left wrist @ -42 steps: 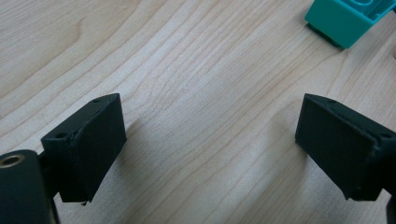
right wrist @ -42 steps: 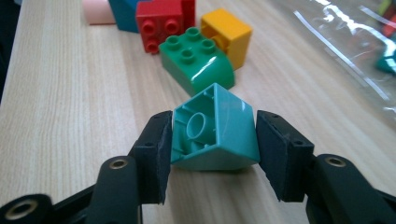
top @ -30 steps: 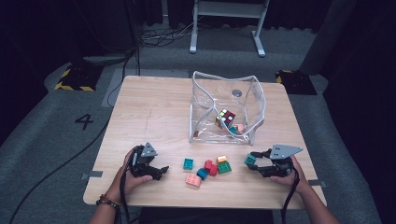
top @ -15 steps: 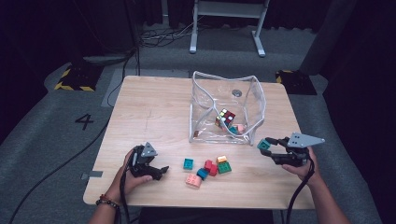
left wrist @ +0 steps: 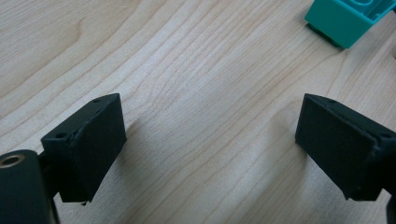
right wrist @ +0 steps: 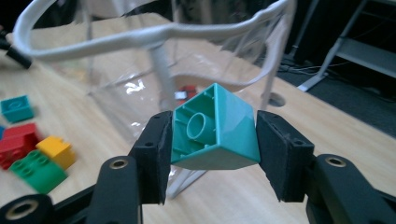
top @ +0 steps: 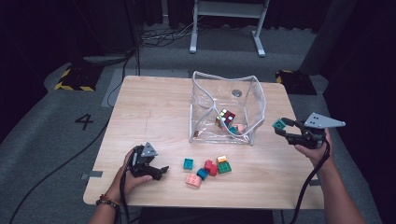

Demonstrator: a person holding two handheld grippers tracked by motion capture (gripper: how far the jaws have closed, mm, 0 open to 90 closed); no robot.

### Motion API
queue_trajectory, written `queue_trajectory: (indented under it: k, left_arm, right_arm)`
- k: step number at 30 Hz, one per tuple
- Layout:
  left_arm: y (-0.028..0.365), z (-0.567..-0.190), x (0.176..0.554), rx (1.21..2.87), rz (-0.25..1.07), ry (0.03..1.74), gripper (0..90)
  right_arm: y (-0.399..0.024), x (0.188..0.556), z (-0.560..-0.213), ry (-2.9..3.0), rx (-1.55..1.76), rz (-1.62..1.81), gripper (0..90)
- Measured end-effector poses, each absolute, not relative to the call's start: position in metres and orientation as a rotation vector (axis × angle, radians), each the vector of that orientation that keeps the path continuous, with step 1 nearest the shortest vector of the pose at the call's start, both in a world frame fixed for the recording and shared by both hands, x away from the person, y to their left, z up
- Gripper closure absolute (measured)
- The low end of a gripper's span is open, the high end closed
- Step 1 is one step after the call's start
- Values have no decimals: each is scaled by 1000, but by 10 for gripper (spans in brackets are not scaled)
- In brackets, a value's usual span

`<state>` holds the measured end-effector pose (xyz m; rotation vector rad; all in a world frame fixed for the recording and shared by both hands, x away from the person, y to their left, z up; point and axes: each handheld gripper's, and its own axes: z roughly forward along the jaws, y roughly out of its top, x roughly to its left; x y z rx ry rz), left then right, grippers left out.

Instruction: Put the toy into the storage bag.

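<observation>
one readable mark: a "4" on the floor.
the digit "4" [top: 85, 122] sits in dark strokes on the grey floor [top: 42, 140], left of the desk [top: 154, 107]. the black-and-yellow hazard stripes [top: 70, 87] on the pad further back carry no text. nothing legible on the bricks, the clear bag or either tool.

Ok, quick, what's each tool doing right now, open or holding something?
Left tool: open, nothing between its jaws, low over the table.
Right tool: closed on a teal block, lifted beside the clear bag.
</observation>
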<state>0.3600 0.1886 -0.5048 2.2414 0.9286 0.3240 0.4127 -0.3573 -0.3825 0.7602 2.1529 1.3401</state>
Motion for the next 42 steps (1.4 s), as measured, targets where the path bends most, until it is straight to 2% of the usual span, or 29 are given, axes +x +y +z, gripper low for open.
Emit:
queue_trajectory:
  k: [22, 42]
  left_arm:
    - [189, -505, 360, 2241, 324, 929, 87]
    - [188, -505, 361, 2246, 319, 919, 85]
  right_arm:
    - [-348, 467, -314, 2074, 758, 1345, 478]
    - [-290, 512, -298, 2203, 701, 1327, 478]
